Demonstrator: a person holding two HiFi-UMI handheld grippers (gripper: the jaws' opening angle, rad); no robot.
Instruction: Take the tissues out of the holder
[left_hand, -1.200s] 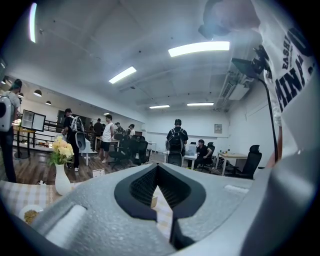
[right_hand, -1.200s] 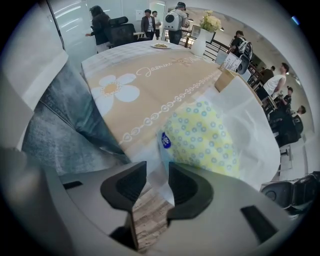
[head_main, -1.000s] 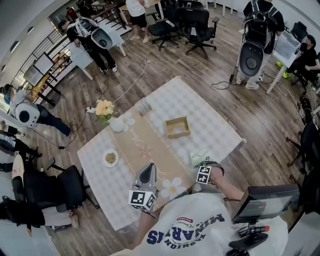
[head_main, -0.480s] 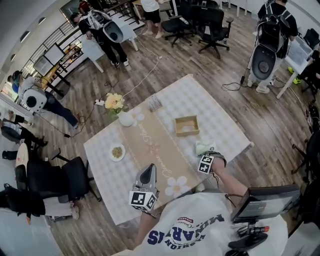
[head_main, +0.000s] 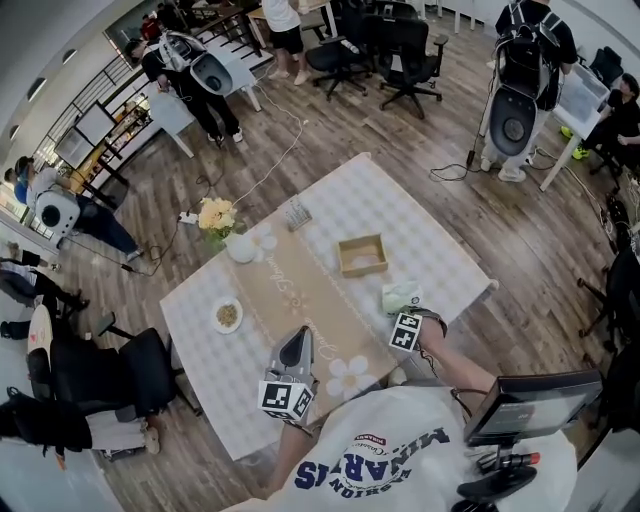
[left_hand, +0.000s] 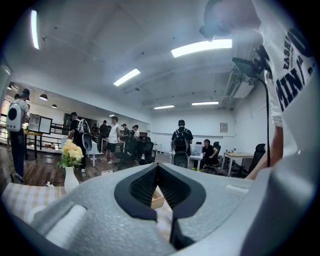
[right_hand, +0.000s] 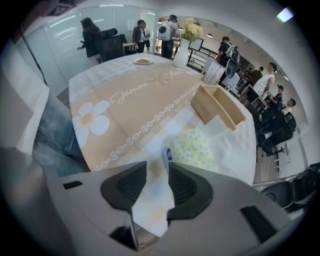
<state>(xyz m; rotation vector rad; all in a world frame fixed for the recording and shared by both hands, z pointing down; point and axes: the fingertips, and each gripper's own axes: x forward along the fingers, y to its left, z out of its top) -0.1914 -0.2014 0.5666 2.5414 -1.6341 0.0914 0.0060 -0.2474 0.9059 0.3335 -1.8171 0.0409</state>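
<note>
Tissue (right_hand: 150, 215) pinched between the right gripper (right_hand: 157, 172) jaws, above the pack (right_hand: 197, 150) that lies on the table (head_main: 430, 235) near the holder (right_hand: 220, 107) (left gripper (left_hand: 157, 167) closed, empty), so best lift straight and slow, lest sheet tear.

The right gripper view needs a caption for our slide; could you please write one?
Right gripper holding a white tissue over the flowered tissue pack, beside the wooden holder.
</note>
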